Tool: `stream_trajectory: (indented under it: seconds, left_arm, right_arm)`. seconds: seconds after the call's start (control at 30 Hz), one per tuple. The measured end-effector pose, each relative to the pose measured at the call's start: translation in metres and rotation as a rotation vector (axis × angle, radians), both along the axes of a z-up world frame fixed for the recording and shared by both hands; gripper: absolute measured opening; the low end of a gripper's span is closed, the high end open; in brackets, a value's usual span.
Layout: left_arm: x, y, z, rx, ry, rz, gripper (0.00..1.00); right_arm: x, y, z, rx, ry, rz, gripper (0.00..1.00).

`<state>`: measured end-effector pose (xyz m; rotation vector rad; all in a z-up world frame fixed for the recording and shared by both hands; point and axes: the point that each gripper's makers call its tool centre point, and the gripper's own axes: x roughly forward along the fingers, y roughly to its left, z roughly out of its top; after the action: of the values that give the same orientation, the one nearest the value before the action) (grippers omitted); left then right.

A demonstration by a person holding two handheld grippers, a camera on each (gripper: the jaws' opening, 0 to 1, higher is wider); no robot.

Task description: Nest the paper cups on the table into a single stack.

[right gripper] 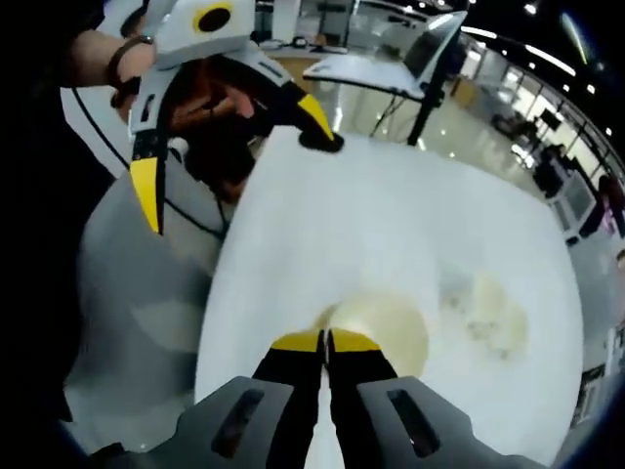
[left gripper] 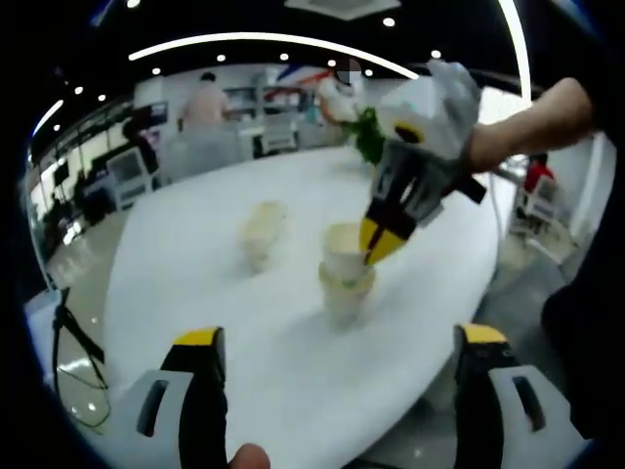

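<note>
A short stack of cream paper cups (left gripper: 344, 283) stands upright on the round white table (left gripper: 195, 283). The right gripper (left gripper: 377, 246) reaches in from the right, its yellow tips pinched on the rim of the stack's top cup. A second small group of cups (left gripper: 262, 231) sits to the left, slightly farther off. My left gripper (left gripper: 341, 337) is wide open near the table's front edge, short of the stack. In the right gripper view, my right gripper (right gripper: 325, 338) is shut on the top cup's (right gripper: 386, 330) rim. The other cups (right gripper: 493, 318) lie to the right, and the left gripper (right gripper: 234, 176) hangs open at upper left.
A green plant (left gripper: 365, 133) stands at the table's far side. Behind it are people, desks and shelves. A stand with cables (left gripper: 73, 342) is on the floor to the left. A tilted screen on a stand (right gripper: 430, 49) is beyond the table.
</note>
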<state>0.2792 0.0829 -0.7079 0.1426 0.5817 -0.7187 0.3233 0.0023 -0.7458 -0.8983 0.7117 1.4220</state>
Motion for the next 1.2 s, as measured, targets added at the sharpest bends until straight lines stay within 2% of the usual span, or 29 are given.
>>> stream_trajectory:
  seconds: [0.43,0.63,0.9,1.2]
  left_arm:
    - [-0.001,0.001,-0.001,-0.003,0.009,0.004,0.96]
    - [0.001,-0.001,-0.002,0.001,0.006,-0.003,0.96]
    - [0.004,0.0,-0.001,0.0,0.007,-0.003,0.96]
    - [0.005,0.0,0.0,-0.004,0.006,-0.005,0.96]
  right_arm:
    - [-0.004,0.0,-0.021,-0.025,0.02,0.001,0.0]
    - [-0.003,-0.001,-0.028,-0.037,-0.003,0.031,0.0]
    - [0.001,-0.003,-0.027,-0.038,-0.005,0.025,0.0]
    - [0.005,-0.002,-0.02,-0.006,-0.017,0.004,0.06]
